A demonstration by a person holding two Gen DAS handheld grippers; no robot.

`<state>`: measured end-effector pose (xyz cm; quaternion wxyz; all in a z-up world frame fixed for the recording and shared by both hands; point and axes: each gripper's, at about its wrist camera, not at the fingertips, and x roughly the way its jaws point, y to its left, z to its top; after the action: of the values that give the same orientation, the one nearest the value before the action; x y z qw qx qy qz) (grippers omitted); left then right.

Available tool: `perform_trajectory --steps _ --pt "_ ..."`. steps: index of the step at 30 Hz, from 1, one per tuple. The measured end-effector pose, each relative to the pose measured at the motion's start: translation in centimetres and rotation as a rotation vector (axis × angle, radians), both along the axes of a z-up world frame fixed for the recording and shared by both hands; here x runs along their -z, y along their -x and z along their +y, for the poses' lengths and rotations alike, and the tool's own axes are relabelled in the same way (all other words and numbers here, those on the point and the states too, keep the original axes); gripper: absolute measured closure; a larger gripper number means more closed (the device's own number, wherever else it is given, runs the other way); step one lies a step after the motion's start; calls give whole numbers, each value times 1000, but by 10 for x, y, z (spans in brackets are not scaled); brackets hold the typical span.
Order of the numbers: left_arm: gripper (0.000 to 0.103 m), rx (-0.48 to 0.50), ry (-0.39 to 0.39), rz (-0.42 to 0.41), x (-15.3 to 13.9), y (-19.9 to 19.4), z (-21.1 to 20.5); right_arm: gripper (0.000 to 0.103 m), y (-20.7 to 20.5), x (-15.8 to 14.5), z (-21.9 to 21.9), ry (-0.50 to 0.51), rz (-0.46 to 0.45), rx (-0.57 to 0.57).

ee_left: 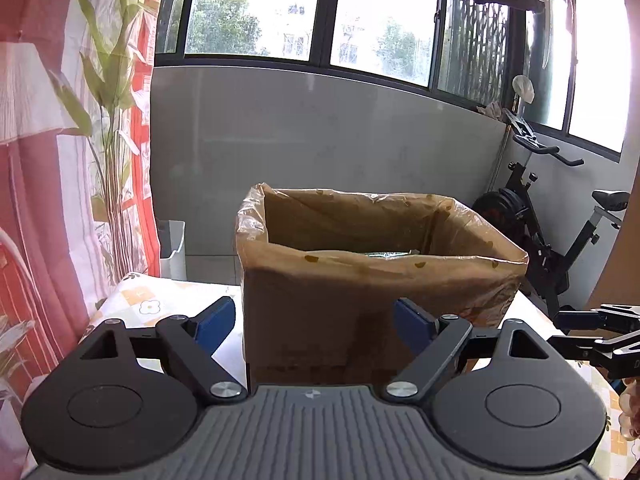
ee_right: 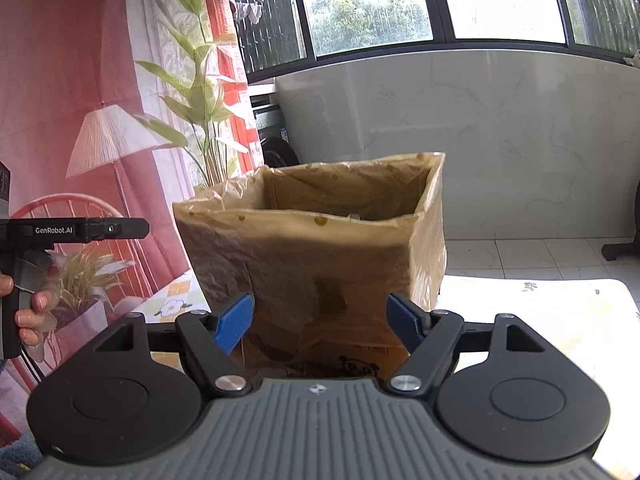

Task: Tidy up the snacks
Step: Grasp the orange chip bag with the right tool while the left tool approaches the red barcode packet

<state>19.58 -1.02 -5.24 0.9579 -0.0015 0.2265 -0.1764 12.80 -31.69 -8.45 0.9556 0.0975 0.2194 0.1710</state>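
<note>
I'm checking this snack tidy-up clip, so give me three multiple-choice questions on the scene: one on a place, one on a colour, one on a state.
1. Where does the cardboard box stand?
A. on the table, ahead of both grippers
B. on the floor by the exercise bike
C. on the window sill

2. What colour are the pads on the right gripper?
A. red
B. blue
C. white

3. How do the jaws of the left gripper stand?
A. shut on a snack
B. shut on the box rim
C. open, with nothing between them

Answers: 1 A, the box sits on the patterned tablecloth in both wrist views; 2 B, both pads show blue; 3 C, the pads stand wide apart and only the box behind shows in the gap.
</note>
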Motion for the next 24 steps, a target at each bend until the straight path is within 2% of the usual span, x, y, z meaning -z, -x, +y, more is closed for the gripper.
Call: perform_trajectory --steps 6,13,17,24 --pt "16 -37 23 77 40 16 3 13 8 47 12 119 113 -32" --pt "19 -49 12 136 64 23 3 8 2 84 15 179 234 -55" --pt "19 -47 23 157 70 23 4 7 -3 95 17 217 271 -41" --pt "20 -55 55 195 85 29 4 5 -4 104 18 231 276 -24"
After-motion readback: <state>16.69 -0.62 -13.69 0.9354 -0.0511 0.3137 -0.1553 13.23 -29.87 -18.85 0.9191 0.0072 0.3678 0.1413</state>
